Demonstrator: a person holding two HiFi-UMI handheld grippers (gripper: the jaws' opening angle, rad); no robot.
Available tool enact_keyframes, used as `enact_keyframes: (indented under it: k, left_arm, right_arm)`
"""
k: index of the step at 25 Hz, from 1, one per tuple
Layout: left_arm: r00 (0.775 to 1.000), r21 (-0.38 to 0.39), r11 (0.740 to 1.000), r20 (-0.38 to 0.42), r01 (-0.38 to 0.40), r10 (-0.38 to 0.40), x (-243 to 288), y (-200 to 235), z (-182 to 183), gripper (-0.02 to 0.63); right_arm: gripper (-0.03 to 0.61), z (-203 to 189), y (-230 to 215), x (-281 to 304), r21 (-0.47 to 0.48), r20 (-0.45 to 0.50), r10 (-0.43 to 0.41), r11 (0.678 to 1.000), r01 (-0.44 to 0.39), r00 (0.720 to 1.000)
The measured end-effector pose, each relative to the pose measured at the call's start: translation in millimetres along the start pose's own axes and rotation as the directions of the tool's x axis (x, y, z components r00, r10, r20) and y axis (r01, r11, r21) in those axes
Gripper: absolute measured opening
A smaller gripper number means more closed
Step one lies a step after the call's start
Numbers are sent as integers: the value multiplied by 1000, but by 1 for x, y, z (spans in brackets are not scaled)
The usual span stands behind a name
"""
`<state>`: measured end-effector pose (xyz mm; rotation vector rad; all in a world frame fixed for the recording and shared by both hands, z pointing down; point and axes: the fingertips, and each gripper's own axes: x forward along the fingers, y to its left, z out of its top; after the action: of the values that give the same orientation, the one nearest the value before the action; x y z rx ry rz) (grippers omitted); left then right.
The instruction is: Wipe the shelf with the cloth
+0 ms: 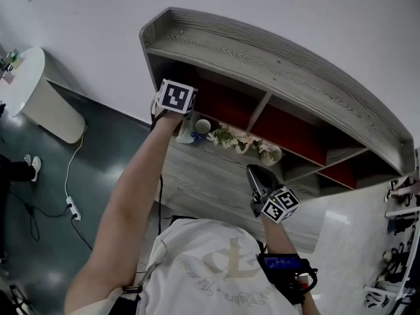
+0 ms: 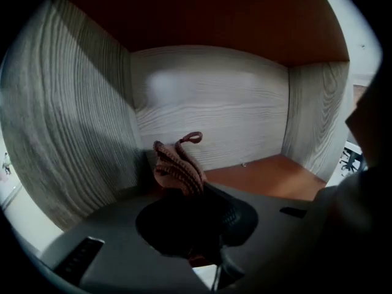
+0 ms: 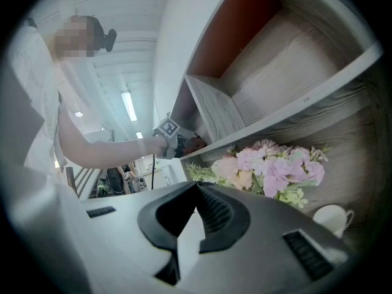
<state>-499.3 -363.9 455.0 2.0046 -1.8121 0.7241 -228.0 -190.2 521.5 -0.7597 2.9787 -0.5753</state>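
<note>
The cloth [image 2: 176, 164] looks soft, light and limp, bunching just ahead of the left tongs [image 2: 190, 195] that pinch its gathered fold, while the right tongs [image 3: 196, 187] are closed on nothing.

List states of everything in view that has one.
Left gripper: shut on the cloth, inside a compartment of the shelf.
Cloth: bunched up, pinched in the left gripper.
Right gripper: shut, nothing between the jaws.
Cup: upright, beside the flowers.
Shelf: open-fronted, no doors.
</note>
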Motion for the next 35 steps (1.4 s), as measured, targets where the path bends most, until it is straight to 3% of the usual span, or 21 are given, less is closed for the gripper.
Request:
enact_keyframes:
  k: [3, 6, 11, 20, 28, 35]
  left_arm:
    - [999, -7, 999, -10, -37, 37, 0, 10, -3, 63]
    - [991, 30, 991, -30, -130, 131, -8, 34, -6, 61]
    - [999, -16, 999, 21, -45, 45, -9, 15, -6, 61]
    - [991, -53, 995, 98, -85, 90, -35, 32, -25, 61]
    - [963, -107, 994, 264, -21, 49, -68, 21, -50, 62]
    - [943, -108, 992, 333, 60, -20, -87, -18, -83, 63]
  right_arm:
    - [5, -1, 0, -2, 5, -2, -8, 1000, 8, 1000]
    - [5, -1, -1, 6, 2, -1, 1, 1000, -1, 1000]
    - [6, 1, -4, 3, -9, -4, -2, 1000, 2, 1000]
    - [5, -3, -3, 0, 8, 1, 2, 1000, -2, 1000]
    - [5, -8, -3, -4, 10, -6, 7, 1000, -7, 1000]
    - [5, -9, -7, -7, 12, -6, -3, 1000, 3, 1000]
